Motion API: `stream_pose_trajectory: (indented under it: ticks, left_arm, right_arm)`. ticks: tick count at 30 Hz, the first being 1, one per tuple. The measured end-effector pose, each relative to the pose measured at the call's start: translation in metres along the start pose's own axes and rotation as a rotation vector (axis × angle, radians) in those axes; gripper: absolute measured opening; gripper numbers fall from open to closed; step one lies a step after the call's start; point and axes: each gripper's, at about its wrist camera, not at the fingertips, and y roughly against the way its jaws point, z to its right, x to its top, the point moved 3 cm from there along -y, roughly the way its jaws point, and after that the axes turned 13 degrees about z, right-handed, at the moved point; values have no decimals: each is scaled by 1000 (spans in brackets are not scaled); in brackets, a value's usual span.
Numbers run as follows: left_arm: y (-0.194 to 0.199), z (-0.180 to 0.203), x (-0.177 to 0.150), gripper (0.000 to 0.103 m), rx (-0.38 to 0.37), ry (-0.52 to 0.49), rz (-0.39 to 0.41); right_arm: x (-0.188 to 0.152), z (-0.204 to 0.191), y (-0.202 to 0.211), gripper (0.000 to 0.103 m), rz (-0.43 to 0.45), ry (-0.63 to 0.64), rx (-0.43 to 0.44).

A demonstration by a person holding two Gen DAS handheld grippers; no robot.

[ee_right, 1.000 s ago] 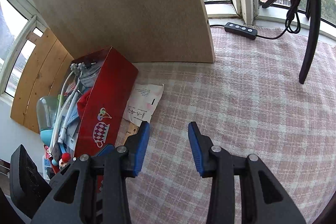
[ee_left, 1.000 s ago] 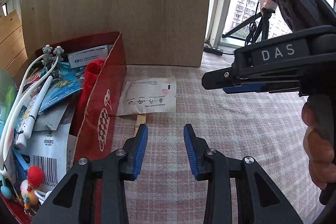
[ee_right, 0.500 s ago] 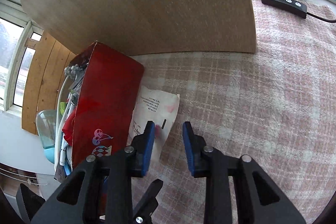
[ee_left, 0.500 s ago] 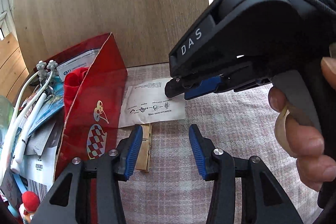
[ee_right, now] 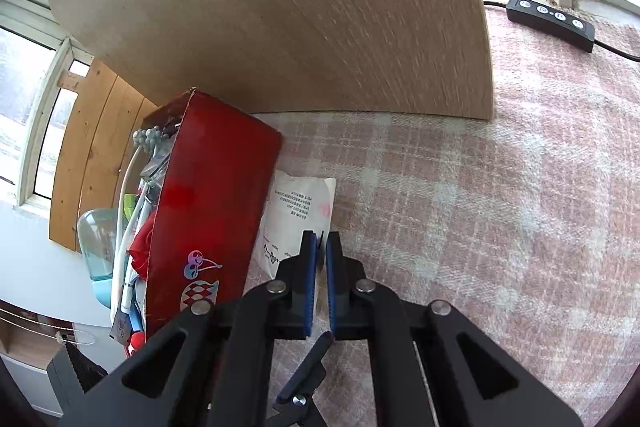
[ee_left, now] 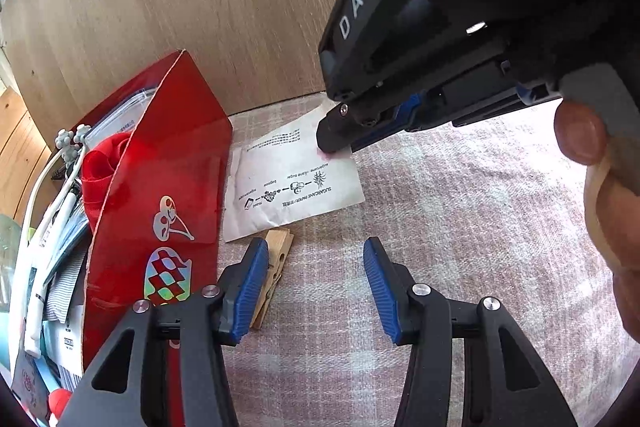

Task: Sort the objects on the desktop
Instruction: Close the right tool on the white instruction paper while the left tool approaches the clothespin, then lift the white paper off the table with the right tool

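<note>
Closing on the white paper packet, the right gripper is seen with its jaws drawn narrow about the packet's right edge; whether the paper is actually pinched cannot be told, since a thin gap shows between the pads. The packet lies flat on the plaid-covered worktop, just beside the red box, which stands against the wooden board at the worktop's back edge and is already crowded with sorted items. A wooden clothespin lies touching the packet's near edge. The left gripper is held above the cloth with its jaws wide and nothing between them. The pickup step is judged to be in hand; next, a firm pinch and a lift toward the box would be called for.
</note>
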Motion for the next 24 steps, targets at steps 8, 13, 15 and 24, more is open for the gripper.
stream_pose_trajectory:
  ticks: [8, 13, 15, 24]
  left_arm:
    - [10, -6, -5, 14, 15, 42, 32]
    - [10, 7, -9, 0, -5, 15, 31]
    - [17, 8, -9, 1, 8, 13, 44]
    - [29, 19, 5, 56, 52, -14, 70]
  right_arm:
    - [-1, -3, -1, 4, -15, 26, -17]
    - [4, 0, 5, 4, -16, 28, -36]
    - [4, -2, 6, 4, -15, 35, -42]
    - [6, -7, 15, 3, -6, 53, -44]
